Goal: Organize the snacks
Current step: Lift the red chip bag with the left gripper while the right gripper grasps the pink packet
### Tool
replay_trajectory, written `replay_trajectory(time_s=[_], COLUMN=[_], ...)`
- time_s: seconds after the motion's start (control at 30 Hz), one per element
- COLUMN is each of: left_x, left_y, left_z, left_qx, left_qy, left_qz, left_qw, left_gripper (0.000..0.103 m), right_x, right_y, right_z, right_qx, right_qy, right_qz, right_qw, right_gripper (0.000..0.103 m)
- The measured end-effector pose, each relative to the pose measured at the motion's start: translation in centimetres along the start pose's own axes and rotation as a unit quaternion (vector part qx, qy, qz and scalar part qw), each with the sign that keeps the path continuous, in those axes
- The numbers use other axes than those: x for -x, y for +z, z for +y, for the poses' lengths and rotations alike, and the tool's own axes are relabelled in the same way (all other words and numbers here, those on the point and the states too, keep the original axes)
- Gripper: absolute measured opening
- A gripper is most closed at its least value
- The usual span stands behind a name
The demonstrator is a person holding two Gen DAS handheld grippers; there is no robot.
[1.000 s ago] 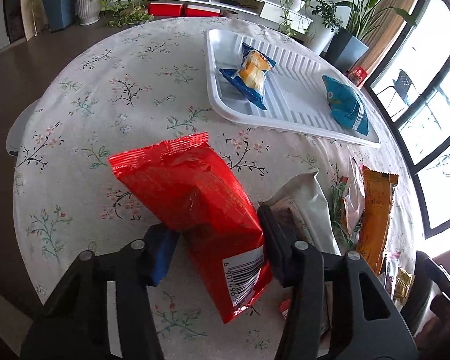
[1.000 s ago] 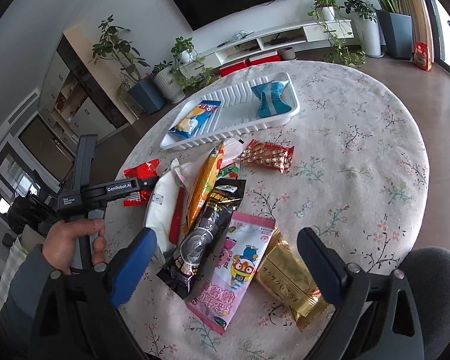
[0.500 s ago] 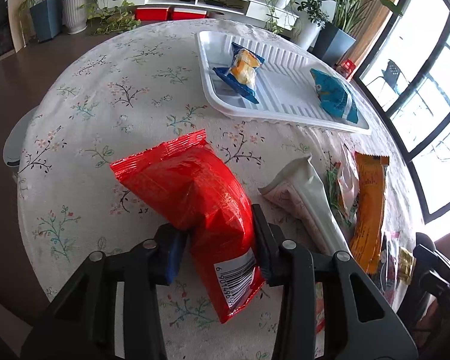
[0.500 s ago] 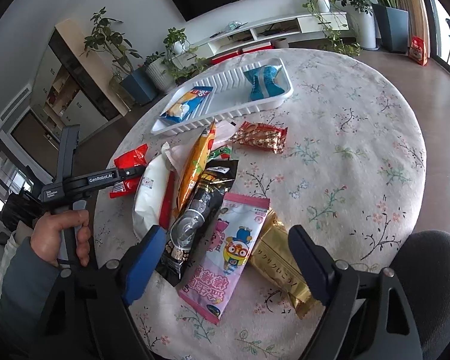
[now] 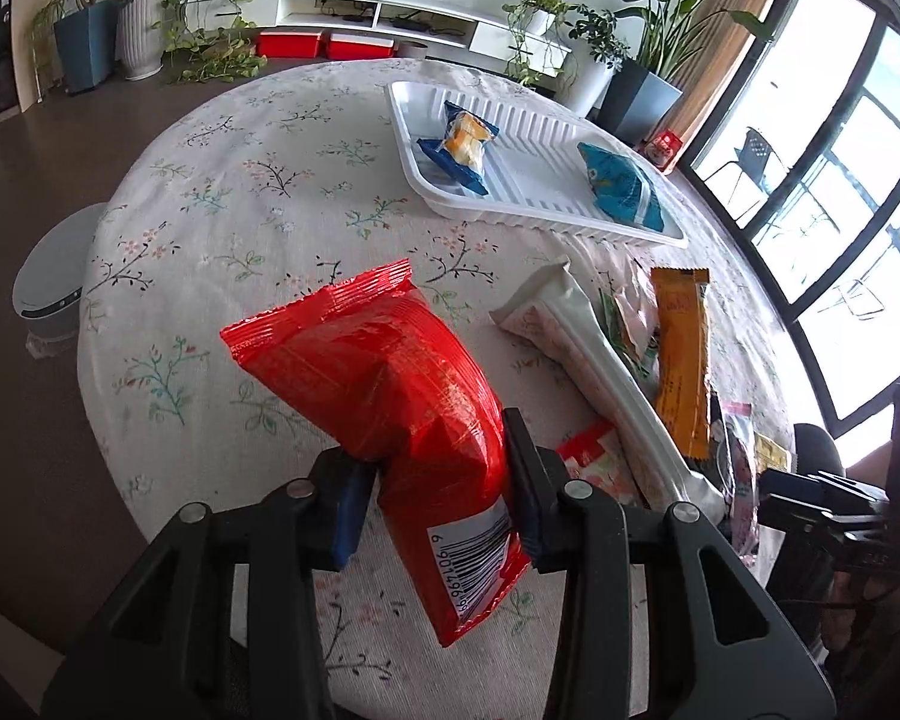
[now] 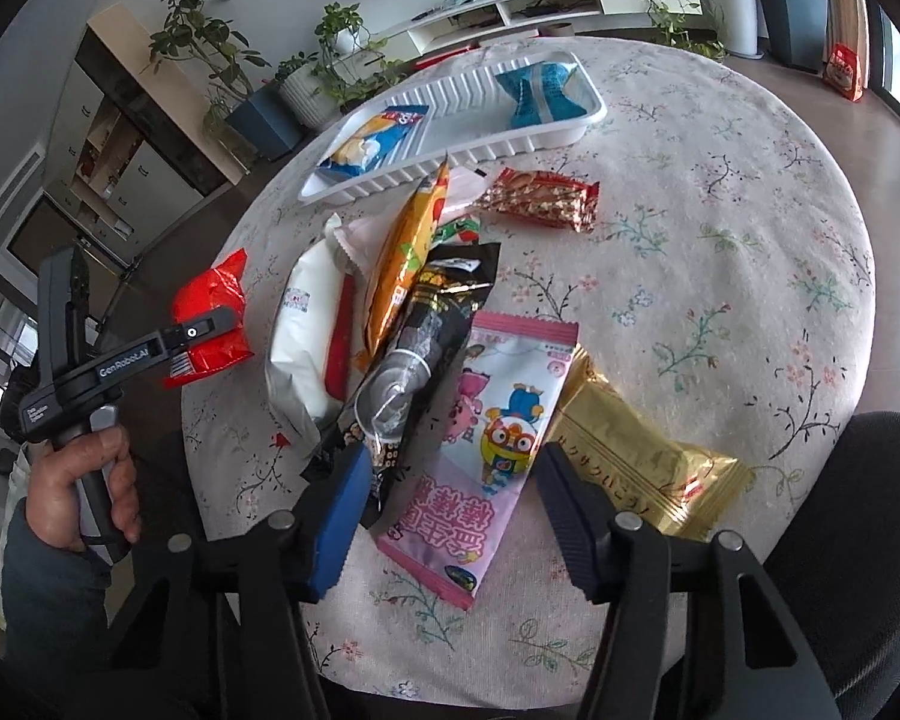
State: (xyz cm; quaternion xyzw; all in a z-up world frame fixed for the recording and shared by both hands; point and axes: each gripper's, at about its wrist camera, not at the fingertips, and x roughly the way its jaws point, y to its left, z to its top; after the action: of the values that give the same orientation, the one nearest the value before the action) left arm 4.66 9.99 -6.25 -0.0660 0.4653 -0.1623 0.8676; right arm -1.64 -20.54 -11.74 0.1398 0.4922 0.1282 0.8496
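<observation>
The left gripper (image 5: 438,480) is clamped on a red snack bag (image 5: 384,396), its pads pressing the bag's lower half on both sides — the bag is lifted clear of the desk (image 5: 258,192), barcode end toward the camera. In the right wrist view the same bag (image 6: 213,324) shows at the left edge of the desk, held out by a hand (image 6: 87,489) on the gripper's handle.

The right gripper (image 6: 447,498) is about half wide and its jaws are closing; between them lie the near ends of a black packet (image 6: 432,348) and a pink cartoon packet (image 6: 498,438), with the pads not yet pressing either.

At the far side sits a white tray (image 5: 546,120) with 2 snacks in it: a blue-and-yellow one (image 5: 459,147) at its left end and a teal one (image 5: 621,189) at its right. Between tray and grippers lie a white packet (image 6: 303,336), an orange packet (image 6: 402,258), a red-patterned bar (image 6: 540,198) and a gold packet (image 6: 636,456).
</observation>
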Motion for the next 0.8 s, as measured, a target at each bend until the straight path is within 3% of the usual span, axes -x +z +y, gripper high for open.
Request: replay_trajectory(time_s=[0.2,0.33,0.57,0.73,0.8], left_x=[0.5,0.4,-0.1,-0.3,-0.2], left_y=[-1.2,-1.7,-2.0,-2.2,-2.2], left_z=[-0.7,-1.0,-1.3,-1.6,-1.7], left_qx=[-0.007,-0.009,-0.011,-0.015,-0.014], left_qy=[-0.014,-0.019,-0.021,-0.022,-0.021], left_qz=[0.001,0.002,0.008,0.01,0.009], left_qw=[0.9999,0.9998,0.9997,0.9996,0.9996], left_gripper=[0.037,0.037,0.037,0.037,0.037], right_x=[-1.5,-1.9,-2.3,-2.8,-2.7], right_y=[-0.1,0.3,0.7,0.6,0.5], right_z=[-0.3,0.1,0.4,1.4,1.3], right_qx=[-0.009,0.001,0.038,0.077,0.079], right_qy=[-0.024,-0.036,-0.067,-0.093,-0.092], right_qz=[0.021,0.011,0.003,0.002,0.001], right_qw=[0.999,0.999,0.997,0.993,0.993], right_gripper=[0.061,0.061,0.042,0.04,0.034])
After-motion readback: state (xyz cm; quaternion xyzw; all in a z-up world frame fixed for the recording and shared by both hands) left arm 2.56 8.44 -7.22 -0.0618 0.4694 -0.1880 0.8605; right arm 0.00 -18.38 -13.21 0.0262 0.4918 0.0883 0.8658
